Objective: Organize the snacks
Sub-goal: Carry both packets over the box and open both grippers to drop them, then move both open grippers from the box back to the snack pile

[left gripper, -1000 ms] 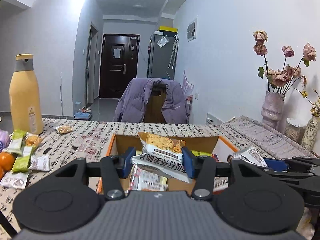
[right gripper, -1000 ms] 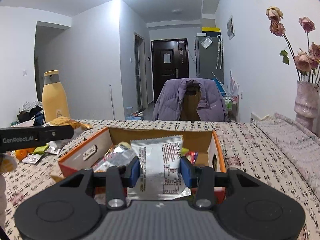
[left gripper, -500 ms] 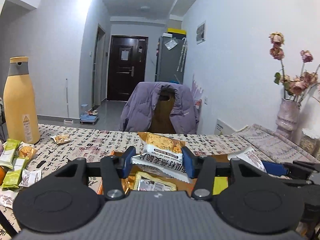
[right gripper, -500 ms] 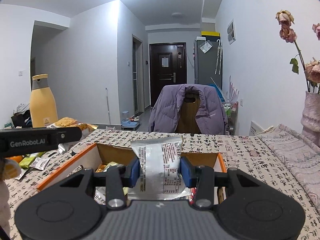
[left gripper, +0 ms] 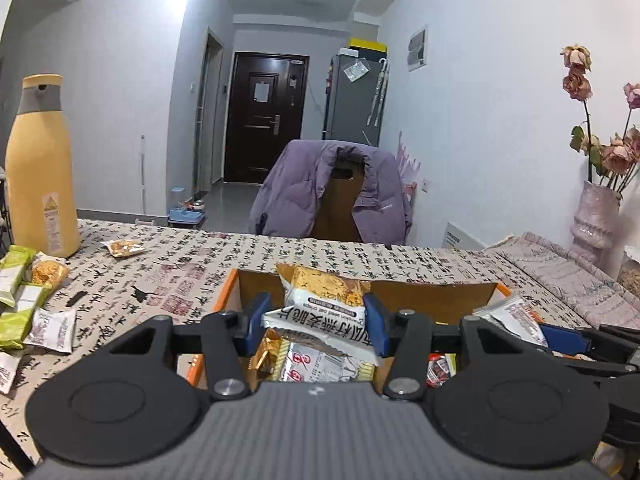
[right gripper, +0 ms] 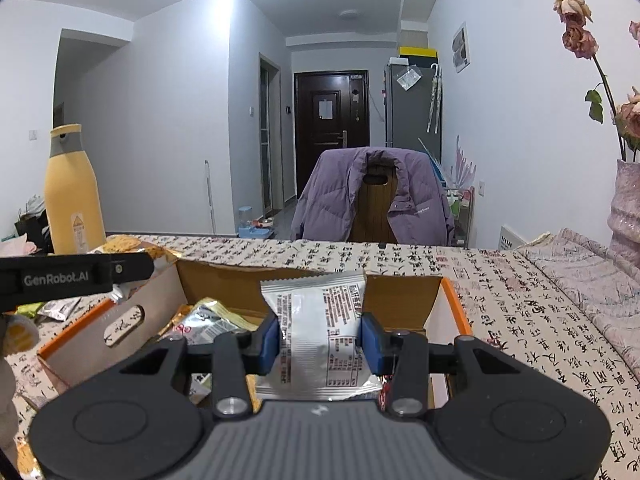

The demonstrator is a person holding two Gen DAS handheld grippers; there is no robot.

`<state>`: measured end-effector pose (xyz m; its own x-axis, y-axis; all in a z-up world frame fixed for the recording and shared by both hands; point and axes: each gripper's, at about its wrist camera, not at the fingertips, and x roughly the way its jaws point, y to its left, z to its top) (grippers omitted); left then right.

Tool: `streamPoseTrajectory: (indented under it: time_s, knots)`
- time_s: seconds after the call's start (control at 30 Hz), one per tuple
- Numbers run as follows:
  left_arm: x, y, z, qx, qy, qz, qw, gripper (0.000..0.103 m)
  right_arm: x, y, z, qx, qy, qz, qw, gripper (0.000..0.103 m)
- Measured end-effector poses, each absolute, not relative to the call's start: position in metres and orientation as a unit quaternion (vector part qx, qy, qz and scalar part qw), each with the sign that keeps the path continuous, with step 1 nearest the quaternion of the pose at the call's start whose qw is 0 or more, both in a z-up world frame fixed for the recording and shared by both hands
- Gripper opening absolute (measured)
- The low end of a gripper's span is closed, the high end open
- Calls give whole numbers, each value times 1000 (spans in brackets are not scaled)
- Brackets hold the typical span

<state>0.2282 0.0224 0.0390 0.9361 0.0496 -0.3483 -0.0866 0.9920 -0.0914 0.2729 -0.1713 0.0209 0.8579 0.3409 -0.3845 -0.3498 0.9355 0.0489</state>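
An open cardboard box with orange edges [left gripper: 432, 300] [right gripper: 400, 300] sits on the table and holds several snack packets. Over it my left gripper [left gripper: 316, 320] is shut on a white and orange crisp packet [left gripper: 320, 296]. The right gripper [right gripper: 318, 344] is shut on a silver packet [right gripper: 320, 320] with its printed back toward the camera, also above the box. In the left wrist view the right gripper's blue finger [left gripper: 560, 336] and its silver packet [left gripper: 508, 316] show at the right. The left gripper's black arm [right gripper: 72, 276] crosses the left of the right wrist view.
Loose green and silver snack packets [left gripper: 24, 312] lie at the table's left, one small packet [left gripper: 122, 247] farther back. A tall yellow bottle [left gripper: 40, 168] [right gripper: 72, 192] stands at the left. A chair with a purple jacket [left gripper: 332, 192] is behind the table; a vase of dried flowers [left gripper: 596, 216] at the right.
Both grippers have moved forward and sunk a little over the box, each still holding its packet. More of the box's inside shows now than half a second ago.
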Motion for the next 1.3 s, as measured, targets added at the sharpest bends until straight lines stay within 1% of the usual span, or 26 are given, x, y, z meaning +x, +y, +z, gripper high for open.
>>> streamPoseTrajectory:
  time_s: [0.17, 0.2, 0.23, 0.27, 0.3, 0.33, 0.37, 0.83, 1.3]
  knots:
    - [230, 24, 33, -56, 183, 30, 981, 52, 275, -174, 18, -10, 205, 179, 962, 43]
    - [229, 24, 33, -56, 184, 31, 981, 57, 275, -175, 17, -9, 207, 177, 962, 45]
    - [229, 25, 32, -59, 183, 30, 981, 66, 275, -176, 17, -7, 210, 175, 962, 54]
    - [228, 25, 32, -61, 182, 31, 981, 72, 275, -176, 16, -6, 210, 172, 962, 69]
    - [227, 25, 32, -63, 179, 35, 981, 87, 274, -177, 16, -4, 209, 168, 963, 78]
    - [226, 26, 32, -66, 176, 41, 981, 103, 274, -179, 16, -2, 208, 167, 964, 95]
    - [224, 27, 32, -70, 171, 47, 982, 103, 274, -181, 16, 2, 206, 166, 964, 103]
    - [225, 32, 35, -80, 178, 54, 979, 103, 273, -186, 18, 10, 206, 157, 966, 103]
    - [202, 21, 64, -77, 183, 46, 979, 103, 243, -192, 46, -10, 192, 158, 969, 103]
